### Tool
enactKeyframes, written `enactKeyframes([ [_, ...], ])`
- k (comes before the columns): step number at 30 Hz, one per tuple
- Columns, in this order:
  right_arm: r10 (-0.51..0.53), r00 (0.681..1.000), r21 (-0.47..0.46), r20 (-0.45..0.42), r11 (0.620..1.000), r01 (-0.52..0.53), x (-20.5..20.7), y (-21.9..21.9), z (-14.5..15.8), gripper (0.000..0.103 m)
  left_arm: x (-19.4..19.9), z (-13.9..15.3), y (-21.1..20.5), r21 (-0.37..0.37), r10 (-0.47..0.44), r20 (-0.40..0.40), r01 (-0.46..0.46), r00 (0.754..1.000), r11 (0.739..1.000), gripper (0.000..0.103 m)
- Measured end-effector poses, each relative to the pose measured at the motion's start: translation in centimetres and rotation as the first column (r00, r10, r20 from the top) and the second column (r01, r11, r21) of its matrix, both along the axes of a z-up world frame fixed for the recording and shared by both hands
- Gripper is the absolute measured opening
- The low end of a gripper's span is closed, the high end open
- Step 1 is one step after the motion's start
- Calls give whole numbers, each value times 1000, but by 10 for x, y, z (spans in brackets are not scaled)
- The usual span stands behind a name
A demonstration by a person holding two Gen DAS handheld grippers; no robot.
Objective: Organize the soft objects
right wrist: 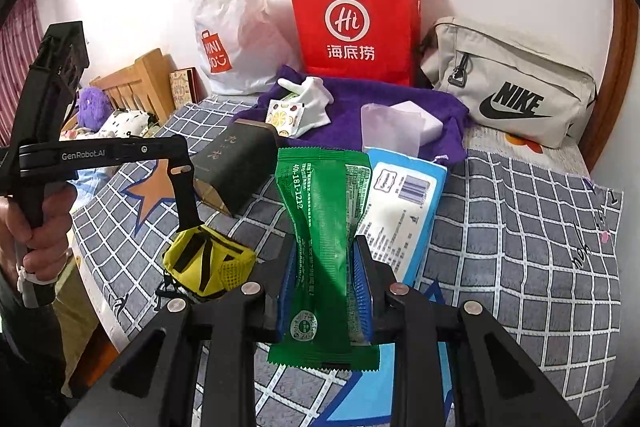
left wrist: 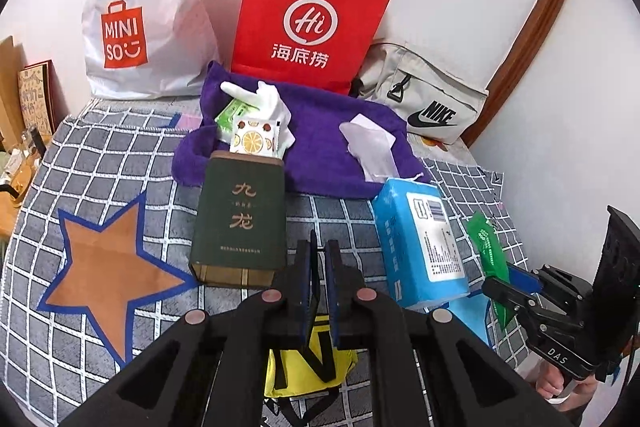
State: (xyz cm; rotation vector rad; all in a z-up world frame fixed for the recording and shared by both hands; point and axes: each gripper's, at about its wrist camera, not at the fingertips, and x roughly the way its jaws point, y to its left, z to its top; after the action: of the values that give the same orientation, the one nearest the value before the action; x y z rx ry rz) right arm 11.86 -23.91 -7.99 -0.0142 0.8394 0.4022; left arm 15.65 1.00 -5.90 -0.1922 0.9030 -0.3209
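My right gripper (right wrist: 324, 259) is shut on a green wet-wipe packet (right wrist: 320, 211) and holds it above the checked bedspread (right wrist: 520, 227); the packet also shows in the left wrist view (left wrist: 486, 243). My left gripper (left wrist: 319, 251) is shut and empty, above a yellow pouch (left wrist: 304, 367), which also shows in the right wrist view (right wrist: 208, 263). A blue tissue pack (left wrist: 420, 235) lies to the right of a dark green box (left wrist: 240, 219). A purple towel (left wrist: 320, 143) behind them carries a white glove (left wrist: 268, 99), small sachets (left wrist: 254, 139) and a clear plastic bag (left wrist: 372, 143).
A red paper bag (left wrist: 312, 19), a white Miniso bag (left wrist: 144, 15) and a beige Nike bag (left wrist: 428, 95) stand along the wall. A wooden headboard (right wrist: 140, 83) and plush toys (right wrist: 96, 107) are at the left. A wall closes the right side.
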Motion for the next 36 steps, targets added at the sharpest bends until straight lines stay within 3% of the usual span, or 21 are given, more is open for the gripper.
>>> enactKeyframes([
  [19,-55,998,-27,15,998,56,70,-11,21,27,52,31,3,22,29,32,-30,999,999,8],
  [36,-93,995,-10,21,996,93,162,-18,32,27,116,41,-3,35,34,44,-36,998,999,8],
])
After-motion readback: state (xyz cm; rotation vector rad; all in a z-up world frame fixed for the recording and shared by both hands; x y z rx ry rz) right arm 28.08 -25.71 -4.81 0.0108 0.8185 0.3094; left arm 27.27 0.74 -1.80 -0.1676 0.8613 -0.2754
